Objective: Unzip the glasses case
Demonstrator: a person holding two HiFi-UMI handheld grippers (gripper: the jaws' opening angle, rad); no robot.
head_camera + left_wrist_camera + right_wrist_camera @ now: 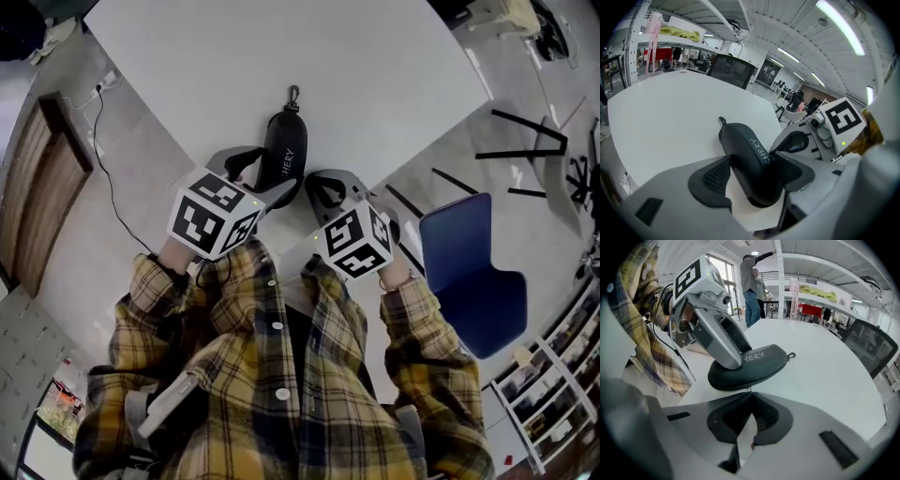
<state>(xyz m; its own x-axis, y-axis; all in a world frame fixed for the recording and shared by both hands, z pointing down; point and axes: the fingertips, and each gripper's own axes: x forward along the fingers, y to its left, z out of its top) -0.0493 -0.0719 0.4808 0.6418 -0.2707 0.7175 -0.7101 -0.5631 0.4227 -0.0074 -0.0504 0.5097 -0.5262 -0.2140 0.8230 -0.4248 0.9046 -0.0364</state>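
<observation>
surface: white table
glasses case: flat near the table's near edge, clip end away
left gripper: clamped across the case's near end
right gripper: jaws together, tips at the case's side edge

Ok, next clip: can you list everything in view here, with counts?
table: one, white, under the case.
glasses case: one, black, closed, near the table's front edge.
chair: one, blue, on the floor at right.
cable: one, black, on the floor at left.
left tool: one, grey, clamped across the case's near end.
right tool: one, grey, jaws together beside the case.
sleeves: two, yellow plaid, bottom of the head view.
</observation>
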